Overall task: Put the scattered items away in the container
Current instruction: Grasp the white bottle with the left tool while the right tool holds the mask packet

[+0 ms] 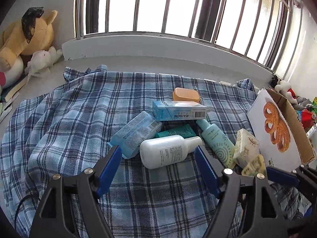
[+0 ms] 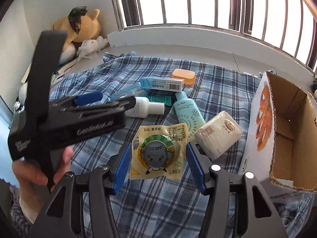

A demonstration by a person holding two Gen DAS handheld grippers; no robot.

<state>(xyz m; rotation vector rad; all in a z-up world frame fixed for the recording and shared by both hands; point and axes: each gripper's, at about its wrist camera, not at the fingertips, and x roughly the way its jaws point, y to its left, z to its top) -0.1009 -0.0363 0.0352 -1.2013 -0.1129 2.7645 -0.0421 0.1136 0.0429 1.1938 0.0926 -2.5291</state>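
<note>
Right gripper is pinching the flat yellow snack pouch by its side edges, lifted just left of the cardboard box, and it's looking light, floppy and slippery, while the left gripper is hanging wide open, empty, over the white bottle.

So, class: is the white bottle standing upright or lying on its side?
Lying on its side: the white bottle rests lengthwise on the plaid cloth, cap pointing sideways.
</note>
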